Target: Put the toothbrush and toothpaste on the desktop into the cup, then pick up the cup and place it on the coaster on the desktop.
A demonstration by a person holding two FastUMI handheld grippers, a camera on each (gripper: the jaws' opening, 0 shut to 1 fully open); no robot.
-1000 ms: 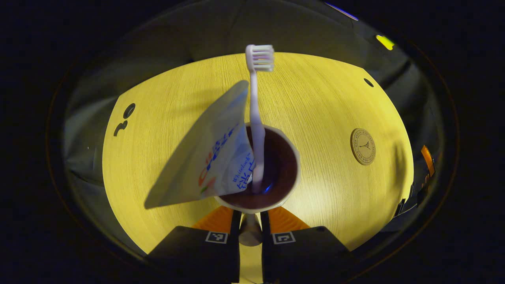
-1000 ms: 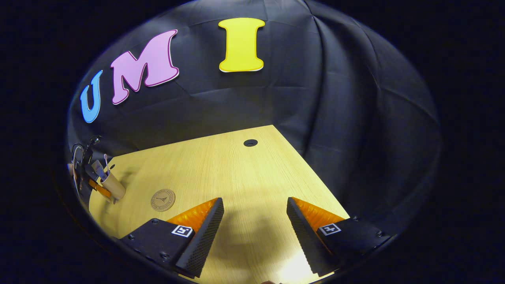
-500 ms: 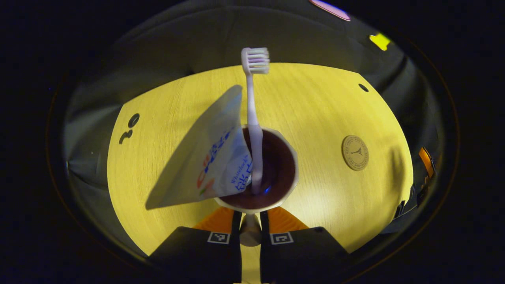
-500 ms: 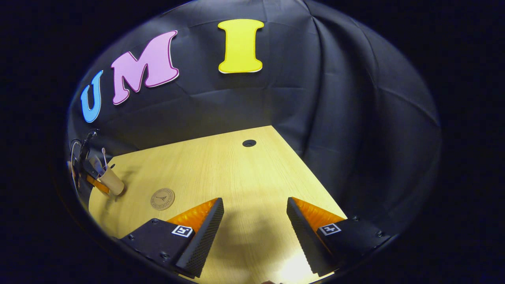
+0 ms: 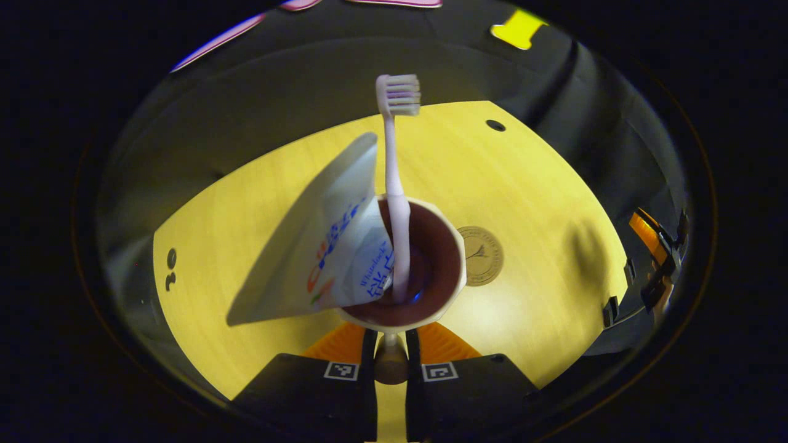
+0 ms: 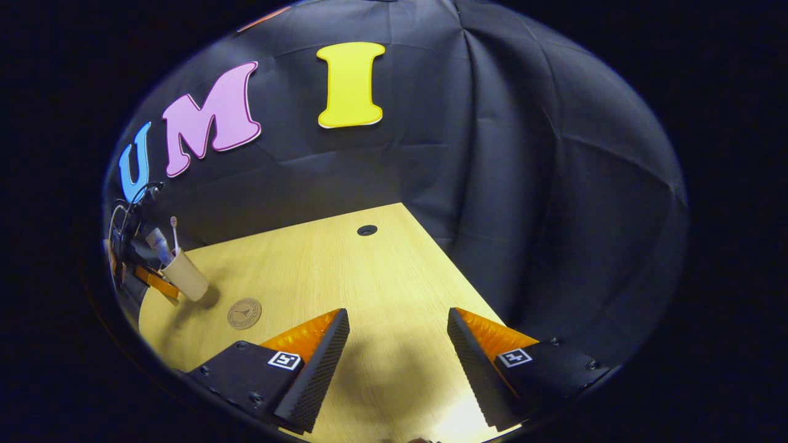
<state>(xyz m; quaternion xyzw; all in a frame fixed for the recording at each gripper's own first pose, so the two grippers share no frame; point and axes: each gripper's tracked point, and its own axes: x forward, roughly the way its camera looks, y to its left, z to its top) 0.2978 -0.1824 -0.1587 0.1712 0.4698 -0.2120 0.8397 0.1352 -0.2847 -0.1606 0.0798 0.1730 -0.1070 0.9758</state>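
**Left gripper view: cup in the grip, coaster close**

Desk [image 5: 523, 184] spreads below. The cup [image 5: 452, 258], lifted and clamped at its handle by the left gripper [image 5: 390, 357], carries toothpaste [image 5: 332, 246] and toothbrush [image 5: 397, 203]. The coaster [image 5: 483, 255] sits at three o'clock, just beside it. Next: centre over it, lower upright. The right gripper [image 6: 397, 363] hangs spread and empty.

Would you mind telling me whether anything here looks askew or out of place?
Nothing is spilled or damaged. The cup, pinched at its rim by the left gripper, is carried tilted above the desktop, and the toothpaste leans far out over its rim beside the toothbrush.
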